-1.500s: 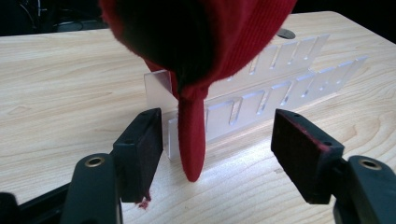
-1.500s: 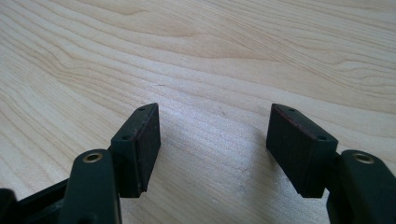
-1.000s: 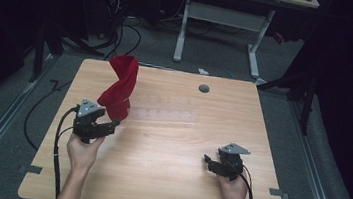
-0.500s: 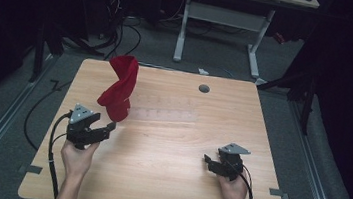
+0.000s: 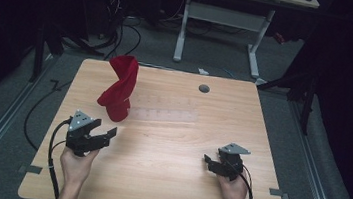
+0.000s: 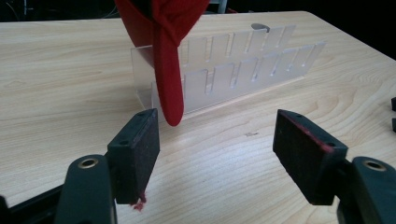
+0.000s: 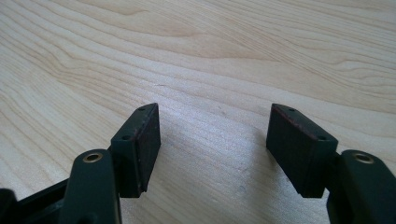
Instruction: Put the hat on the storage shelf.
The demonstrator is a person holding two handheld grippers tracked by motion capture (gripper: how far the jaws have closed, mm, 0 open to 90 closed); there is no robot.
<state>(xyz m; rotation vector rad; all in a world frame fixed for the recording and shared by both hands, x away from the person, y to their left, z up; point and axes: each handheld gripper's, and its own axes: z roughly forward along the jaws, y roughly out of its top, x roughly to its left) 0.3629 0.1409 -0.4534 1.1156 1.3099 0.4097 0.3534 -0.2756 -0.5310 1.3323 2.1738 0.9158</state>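
Note:
A red cloth hangs draped over the left end of a clear plastic rack in the middle of the wooden table. In the left gripper view the red cloth dangles in front of the clear rack, just beyond the jaws. My left gripper is open, a short way in front of the cloth and apart from it, with nothing between its pads. My right gripper rests low over bare table at the front right, open and empty, seen close as the right gripper.
A round grey grommet sits in the table near its back edge. Cables trail off the left side onto the floor. A white desk frame stands behind the table. Dark surroundings flank both sides.
My left gripper has drawn back from the red cloth toward the table's front edge. The cloth stays draped on the rack. The right gripper has not moved.

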